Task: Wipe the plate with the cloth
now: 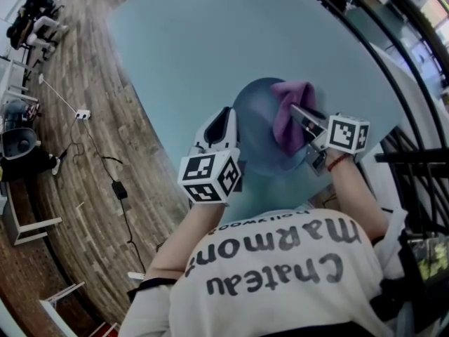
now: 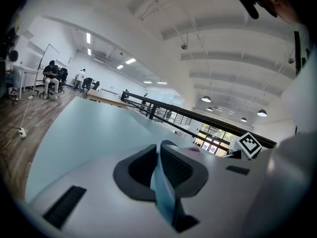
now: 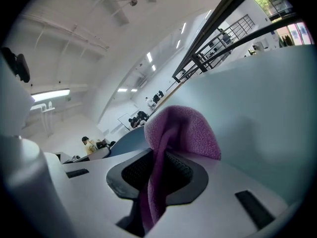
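Purple cloth (image 1: 289,111) pinched tight in the right gripper (image 1: 303,121), laid against the blue plate (image 1: 259,135) near the table's (image 1: 182,41) near edge. Left gripper (image 1: 226,121) clamps the plate's left rim, likely steadying it for wiping.

Bare table ahead, crowding close in

Past the plate (image 1: 256,118) the table (image 1: 196,41) is bare and open to a sweep. Nearer the person, the left tool (image 1: 229,118) clamped on the plate's rim and the right tool (image 1: 300,114) pinching the cloth (image 1: 289,100) take up the room over the plate. A black railing (image 1: 414,76) runs beyond the table's right side.
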The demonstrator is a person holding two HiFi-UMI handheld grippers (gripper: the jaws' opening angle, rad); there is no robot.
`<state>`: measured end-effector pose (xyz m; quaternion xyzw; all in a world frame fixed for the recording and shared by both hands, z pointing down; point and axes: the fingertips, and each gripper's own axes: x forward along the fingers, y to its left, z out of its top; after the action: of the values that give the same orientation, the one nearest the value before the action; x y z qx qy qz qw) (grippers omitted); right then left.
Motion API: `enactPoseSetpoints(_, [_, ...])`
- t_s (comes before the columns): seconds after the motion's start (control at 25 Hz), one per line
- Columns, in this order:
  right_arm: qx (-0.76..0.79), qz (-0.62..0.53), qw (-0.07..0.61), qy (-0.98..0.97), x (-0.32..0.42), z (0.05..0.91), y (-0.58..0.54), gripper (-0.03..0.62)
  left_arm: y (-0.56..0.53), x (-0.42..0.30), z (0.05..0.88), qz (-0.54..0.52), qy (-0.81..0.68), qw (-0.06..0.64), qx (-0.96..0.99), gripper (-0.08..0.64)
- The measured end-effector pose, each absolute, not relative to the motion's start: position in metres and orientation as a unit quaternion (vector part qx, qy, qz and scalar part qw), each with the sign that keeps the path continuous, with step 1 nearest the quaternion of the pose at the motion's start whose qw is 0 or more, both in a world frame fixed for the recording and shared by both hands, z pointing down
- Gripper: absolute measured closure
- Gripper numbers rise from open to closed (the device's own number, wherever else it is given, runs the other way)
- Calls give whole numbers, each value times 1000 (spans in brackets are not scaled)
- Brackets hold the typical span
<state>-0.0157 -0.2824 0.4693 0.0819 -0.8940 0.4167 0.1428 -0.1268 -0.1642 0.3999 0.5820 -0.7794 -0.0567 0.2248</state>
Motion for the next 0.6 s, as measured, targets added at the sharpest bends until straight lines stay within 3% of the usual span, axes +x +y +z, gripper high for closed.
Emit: enactPoseSetpoints(0.6, [-44,390,133,-910,-62,416,-222,506,-171,-115,401,-62,-783,229,575,535])
